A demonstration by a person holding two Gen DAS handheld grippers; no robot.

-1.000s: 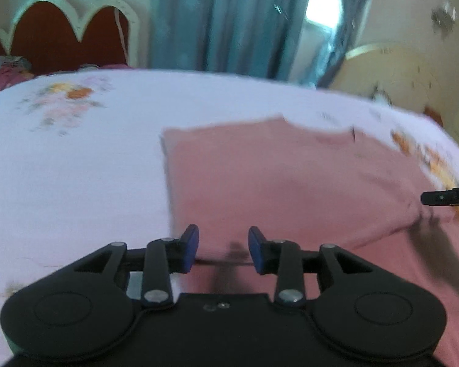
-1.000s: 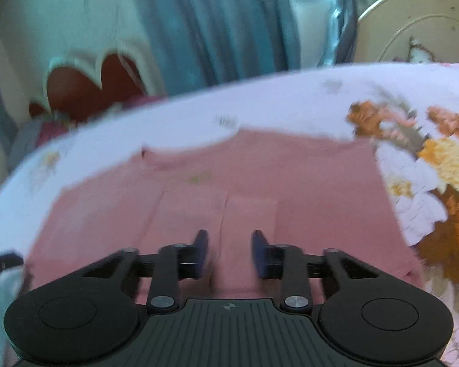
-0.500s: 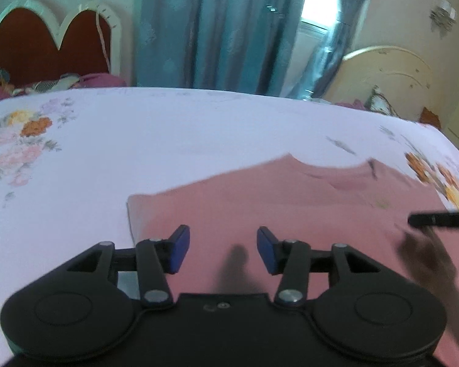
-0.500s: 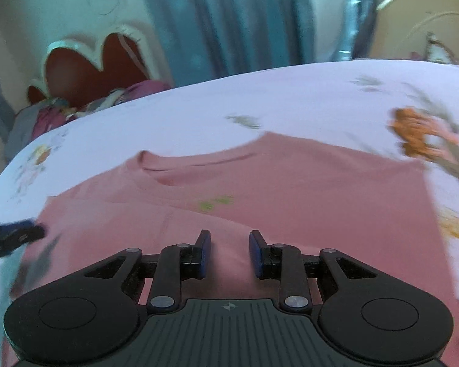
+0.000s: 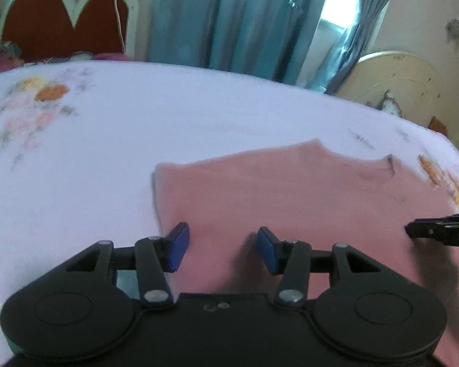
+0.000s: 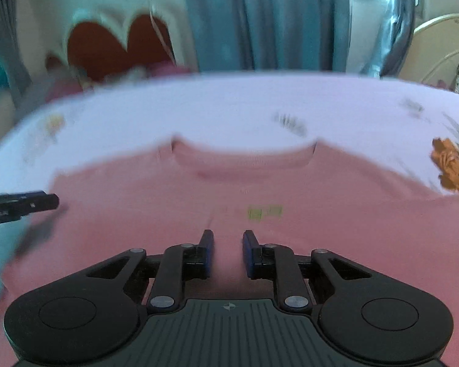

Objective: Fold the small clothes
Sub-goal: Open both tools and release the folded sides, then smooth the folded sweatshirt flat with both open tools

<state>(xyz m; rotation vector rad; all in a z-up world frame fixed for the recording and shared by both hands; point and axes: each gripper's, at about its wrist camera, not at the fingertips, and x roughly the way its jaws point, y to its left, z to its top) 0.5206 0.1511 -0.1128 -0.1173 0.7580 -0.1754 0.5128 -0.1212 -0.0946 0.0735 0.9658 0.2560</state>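
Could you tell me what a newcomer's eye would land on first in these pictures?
First, the pink shirt spread flat on the white floral bedsheet, neckline towards the blue curtains. Next, the two black grippers over its near edge: the left gripper open at the shirt's left side, the right gripper with a narrower gap, nothing between its blue pads.

Right tongs [image 6: 228, 252] narrower, left tongs [image 5: 222, 250] wider.

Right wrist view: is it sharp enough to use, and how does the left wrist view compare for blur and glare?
Right wrist view: motion-smeared; headboard and pink shirt edges soft. Left wrist view: milder blur, shirt outline readable, window blown out white. Both bend the bed edge, fisheye.
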